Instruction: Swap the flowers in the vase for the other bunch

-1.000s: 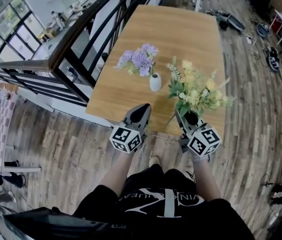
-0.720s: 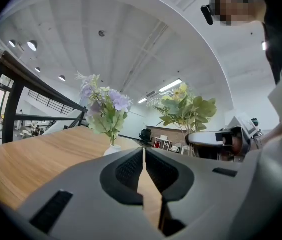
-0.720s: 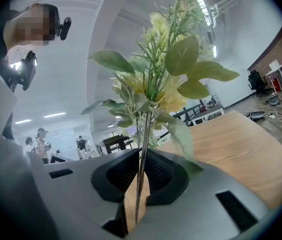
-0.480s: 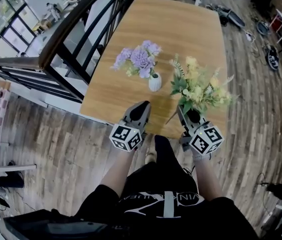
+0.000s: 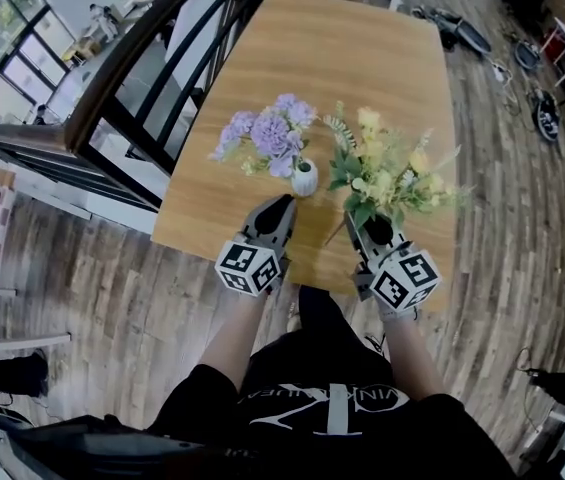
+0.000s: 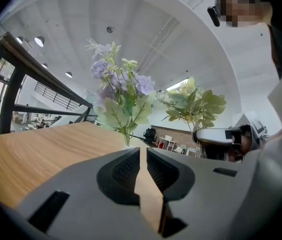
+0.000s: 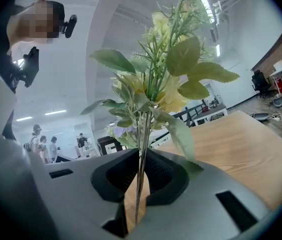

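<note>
A small white vase (image 5: 304,177) with purple flowers (image 5: 267,133) stands on the wooden table (image 5: 362,58), near its front edge. My left gripper (image 5: 284,202) points level at the vase, its tip just short of it. Its jaws are opening, with a narrow gap and nothing between them. In the left gripper view the purple flowers (image 6: 118,91) rise straight ahead of the left gripper (image 6: 141,156). My right gripper (image 5: 365,223) is shut on the thin stems of a yellow-and-green bunch (image 5: 387,173), held upright to the right of the vase. The stems run down between the pads of the right gripper (image 7: 141,171), under the yellow bunch (image 7: 165,69).
A black railing (image 5: 152,78) runs along the table's left side, with a drop to a lower floor beyond it. Cables and gear (image 5: 542,108) lie on the plank floor to the right. The person's legs stand at the table's near edge.
Both grippers have moved forward over the table's near edge toward the vase. The yellow bunch came along in the right gripper. The left tip is now close to the vase.
</note>
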A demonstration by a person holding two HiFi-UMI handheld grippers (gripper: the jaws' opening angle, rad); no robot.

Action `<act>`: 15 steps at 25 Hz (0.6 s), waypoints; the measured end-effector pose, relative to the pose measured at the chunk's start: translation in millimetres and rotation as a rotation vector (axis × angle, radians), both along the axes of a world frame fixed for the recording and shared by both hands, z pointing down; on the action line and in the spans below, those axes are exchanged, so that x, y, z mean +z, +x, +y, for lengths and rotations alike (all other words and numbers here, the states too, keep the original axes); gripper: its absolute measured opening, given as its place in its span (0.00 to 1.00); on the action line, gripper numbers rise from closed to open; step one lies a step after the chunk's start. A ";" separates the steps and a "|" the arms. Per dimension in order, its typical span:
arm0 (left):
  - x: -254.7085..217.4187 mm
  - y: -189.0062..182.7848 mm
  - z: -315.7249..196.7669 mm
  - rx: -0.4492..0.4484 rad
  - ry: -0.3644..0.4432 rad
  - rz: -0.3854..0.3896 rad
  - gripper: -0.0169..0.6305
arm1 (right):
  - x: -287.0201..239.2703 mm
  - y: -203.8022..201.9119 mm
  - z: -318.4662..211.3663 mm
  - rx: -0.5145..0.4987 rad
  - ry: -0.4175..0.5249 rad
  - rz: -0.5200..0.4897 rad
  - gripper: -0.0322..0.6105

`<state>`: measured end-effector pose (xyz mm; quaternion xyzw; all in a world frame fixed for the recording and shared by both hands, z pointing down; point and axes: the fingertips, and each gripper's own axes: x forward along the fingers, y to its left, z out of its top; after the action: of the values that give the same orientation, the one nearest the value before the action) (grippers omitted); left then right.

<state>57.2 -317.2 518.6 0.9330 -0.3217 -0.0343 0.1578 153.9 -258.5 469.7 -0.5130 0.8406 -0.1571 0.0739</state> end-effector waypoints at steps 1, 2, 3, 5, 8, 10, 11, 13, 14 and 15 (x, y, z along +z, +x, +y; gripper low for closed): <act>2.7 2.9 -3.8 0.000 -0.010 0.000 0.10 | 1.1 1.4 -2.7 -0.001 -0.002 0.005 0.13; 5.5 5.5 -7.4 0.001 -0.020 -0.001 0.17 | 2.7 2.4 -5.2 -0.002 -0.005 0.006 0.13; 8.2 7.1 -11.2 -0.001 -0.028 -0.002 0.22 | 4.5 3.0 -7.6 -0.004 -0.008 0.005 0.13; 10.9 7.9 -19.9 -0.009 -0.034 -0.001 0.22 | 7.8 3.0 -12.5 -0.005 -0.015 -0.001 0.13; 8.6 5.5 -36.5 -0.035 -0.027 0.016 0.22 | 11.2 1.8 -21.9 -0.008 -0.022 -0.002 0.13; 5.3 5.8 -46.4 -0.045 -0.020 0.029 0.22 | 14.2 2.5 -26.3 -0.010 -0.031 -0.001 0.13; 4.0 7.4 -50.6 -0.047 -0.017 0.033 0.22 | 15.7 3.8 -27.8 -0.010 -0.034 -0.001 0.13; 3.0 11.8 -58.3 -0.047 -0.012 0.040 0.22 | 19.2 7.9 -30.5 -0.009 -0.041 0.002 0.13; 3.3 13.7 -61.9 -0.047 -0.011 0.043 0.22 | 21.2 9.9 -32.1 -0.007 -0.046 0.004 0.13; 3.9 15.1 -65.4 -0.046 -0.012 0.045 0.22 | 23.1 11.4 -33.8 -0.007 -0.050 0.005 0.13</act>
<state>72.4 -382.6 522.5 0.9234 -0.3397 -0.0569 0.1696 165.3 -292.4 492.7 -0.5122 0.8384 -0.1769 0.0585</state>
